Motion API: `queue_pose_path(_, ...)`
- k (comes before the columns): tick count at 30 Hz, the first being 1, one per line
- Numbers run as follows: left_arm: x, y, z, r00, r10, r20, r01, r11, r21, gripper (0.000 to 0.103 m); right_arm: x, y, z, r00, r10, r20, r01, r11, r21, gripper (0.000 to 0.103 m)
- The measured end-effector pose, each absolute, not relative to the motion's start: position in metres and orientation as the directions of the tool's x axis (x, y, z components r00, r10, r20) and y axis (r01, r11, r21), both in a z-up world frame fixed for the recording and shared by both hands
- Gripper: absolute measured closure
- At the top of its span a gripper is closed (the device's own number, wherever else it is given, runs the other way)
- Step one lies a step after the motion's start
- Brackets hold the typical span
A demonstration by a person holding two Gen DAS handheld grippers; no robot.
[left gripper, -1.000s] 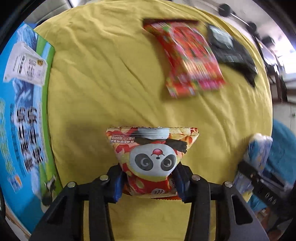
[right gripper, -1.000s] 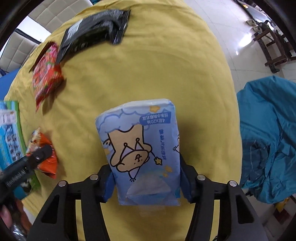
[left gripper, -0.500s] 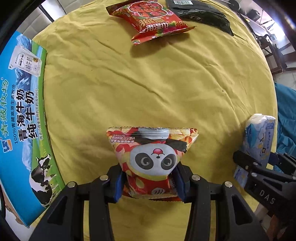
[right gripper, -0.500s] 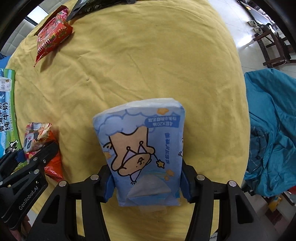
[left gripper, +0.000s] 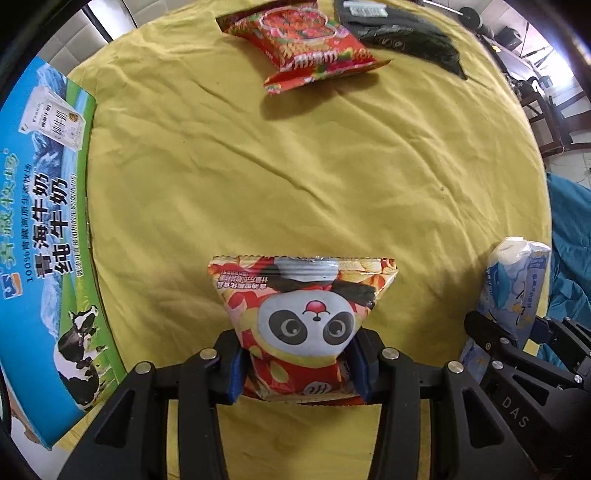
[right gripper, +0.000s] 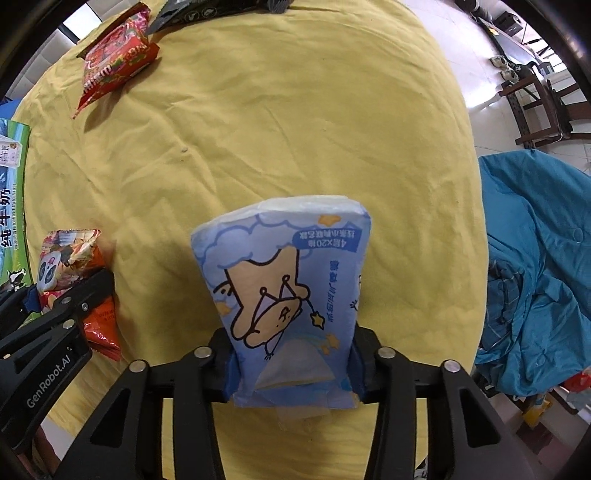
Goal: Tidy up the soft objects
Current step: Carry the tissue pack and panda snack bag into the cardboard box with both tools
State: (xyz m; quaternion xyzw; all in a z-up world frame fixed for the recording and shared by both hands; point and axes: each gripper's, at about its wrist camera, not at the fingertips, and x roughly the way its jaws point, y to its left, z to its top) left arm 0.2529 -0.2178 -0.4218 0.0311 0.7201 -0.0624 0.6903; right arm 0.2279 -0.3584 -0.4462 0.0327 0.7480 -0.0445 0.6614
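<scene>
My left gripper [left gripper: 297,369] is shut on a red panda snack bag [left gripper: 301,317] and holds it above the yellow cloth table [left gripper: 295,177]. My right gripper [right gripper: 293,363] is shut on a blue tissue pack [right gripper: 284,291] with a cartoon bear. The tissue pack also shows at the right edge of the left wrist view [left gripper: 513,291], and the panda bag shows at the left of the right wrist view [right gripper: 68,266]. A red snack bag [left gripper: 310,48] and a black bag [left gripper: 402,33] lie at the table's far side.
A blue and green milk carton box [left gripper: 44,229] lies along the table's left edge. A teal cloth heap [right gripper: 535,258] sits off the table to the right. Dark wooden chairs [right gripper: 535,99] stand on the floor beyond.
Both grippers have drawn back toward the near side of the table with their loads; the red and black bags now sit farther away. Both grips are unchanged.
</scene>
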Motion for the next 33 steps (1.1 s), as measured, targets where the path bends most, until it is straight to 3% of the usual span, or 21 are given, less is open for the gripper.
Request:
queue_pose_path(16,0.223,-0.184,-0.325,0.143,-0.129,-0.981,0.15,0.983,-0.108,0.062,0.212,-0.335,-0.344,0.034,0.089,-0.995,0.07,0.993,0.091,0.06)
queue_pose_path(27,0.22,-0.054,-0.242,0.261,-0.165,-0.951,0.053,0.986,-0.157,0.062,0.207,-0.215,-0.243,0.158,0.182,-0.971,-0.072,0.982,0.173,0.06)
queue_pose_path(33,0.225,0.03,-0.222,0.289,-0.128,-0.949,0.001,0.991,-0.134,0.062,0.213,-0.129,-0.229,0.169,0.228,-0.959,-0.147,0.968,0.204,0.06)
